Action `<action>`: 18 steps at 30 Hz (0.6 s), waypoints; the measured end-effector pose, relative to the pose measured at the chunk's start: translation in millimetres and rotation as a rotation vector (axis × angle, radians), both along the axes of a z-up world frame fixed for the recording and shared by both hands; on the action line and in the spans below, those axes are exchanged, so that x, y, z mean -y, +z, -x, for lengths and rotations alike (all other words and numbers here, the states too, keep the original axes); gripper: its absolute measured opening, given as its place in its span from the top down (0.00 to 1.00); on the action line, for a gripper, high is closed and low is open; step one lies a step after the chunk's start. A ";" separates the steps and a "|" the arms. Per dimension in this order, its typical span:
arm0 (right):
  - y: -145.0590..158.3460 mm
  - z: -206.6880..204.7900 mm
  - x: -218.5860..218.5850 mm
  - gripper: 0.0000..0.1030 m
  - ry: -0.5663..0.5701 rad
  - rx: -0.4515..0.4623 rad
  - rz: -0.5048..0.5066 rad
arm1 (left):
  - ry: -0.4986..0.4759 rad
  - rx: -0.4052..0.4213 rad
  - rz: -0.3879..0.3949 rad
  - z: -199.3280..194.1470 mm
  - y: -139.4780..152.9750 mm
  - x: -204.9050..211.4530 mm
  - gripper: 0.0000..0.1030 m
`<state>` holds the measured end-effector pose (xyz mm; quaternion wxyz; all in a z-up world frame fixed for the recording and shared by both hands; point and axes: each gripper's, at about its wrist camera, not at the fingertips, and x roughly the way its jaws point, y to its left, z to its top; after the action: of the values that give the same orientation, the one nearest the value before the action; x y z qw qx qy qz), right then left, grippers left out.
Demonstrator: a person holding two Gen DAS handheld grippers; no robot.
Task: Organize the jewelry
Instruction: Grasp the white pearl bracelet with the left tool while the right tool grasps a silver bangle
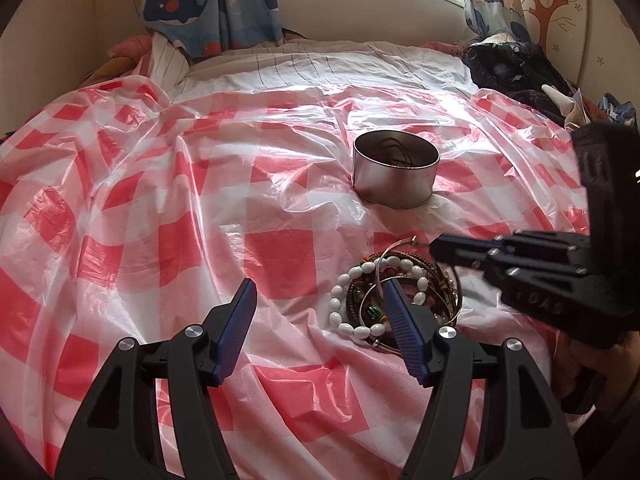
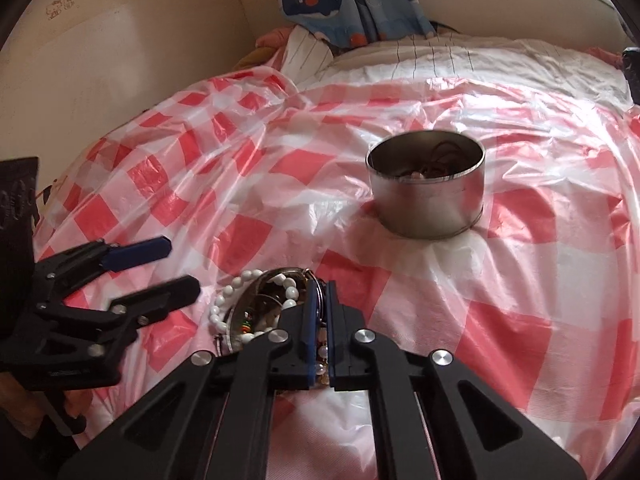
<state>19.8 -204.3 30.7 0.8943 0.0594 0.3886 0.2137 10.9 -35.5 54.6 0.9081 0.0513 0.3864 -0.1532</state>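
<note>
While my right gripper (image 2: 319, 292) pinches a thin metal bangle (image 2: 318, 294) in the bracelet pile (image 1: 394, 296), my left gripper (image 1: 320, 312) gapes wide beside it. The steel tin (image 2: 428, 196) lies beyond the pile, nearer my right.

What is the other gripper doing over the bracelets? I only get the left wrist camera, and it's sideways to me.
Observer: In the right wrist view, the right gripper has its pads nearly together, with a thin metal bangle pinched between them.
Operator: What's inside the tin? I only see dark loops.
Observer: From the right wrist view, the tin also holds something pale pink beside the dark cords.
Operator: How does my gripper look from there?
Observer: The left gripper is open, just left of the jewelry pile, gripping nothing.
</note>
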 end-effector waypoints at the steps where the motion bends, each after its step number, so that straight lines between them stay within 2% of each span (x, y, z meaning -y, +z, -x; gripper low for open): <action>1: 4.6 2.0 2.7 0.95 -0.007 0.012 -0.003 | -0.007 -0.005 -0.002 -0.3 -1.6 1.3 0.40; 6: 20.0 13.3 38.5 0.95 -0.124 0.052 0.008 | -0.053 -0.007 -0.038 -7.4 -8.0 13.7 0.40; 9: 16.7 11.4 63.0 0.95 -0.203 0.029 -0.007 | -0.049 -0.037 0.001 -18.2 -12.6 14.9 0.40; 12: 9.9 5.9 67.1 0.95 -0.238 0.001 0.022 | -0.043 -0.071 0.028 -28.2 -19.4 15.9 0.40; 14: 5.3 3.3 68.3 0.95 -0.252 -0.021 0.048 | -0.054 -0.097 0.018 -32.3 -24.5 20.2 0.56; 15: 3.5 2.4 69.7 0.95 -0.261 -0.030 0.052 | -0.073 -0.113 0.011 -33.3 -27.2 23.3 0.71; 16: 1.4 0.9 72.0 0.95 -0.273 -0.041 0.055 | -0.094 -0.125 0.004 -32.7 -29.2 27.6 0.82; 18: -1.9 0.7 75.6 0.94 -0.286 -0.052 0.054 | -0.114 -0.110 -0.024 -28.1 -28.2 33.5 0.89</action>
<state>19.0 -279.9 28.8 0.9065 0.0957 0.4048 0.0721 38.9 -69.0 26.4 0.8746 0.0755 0.4340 -0.2026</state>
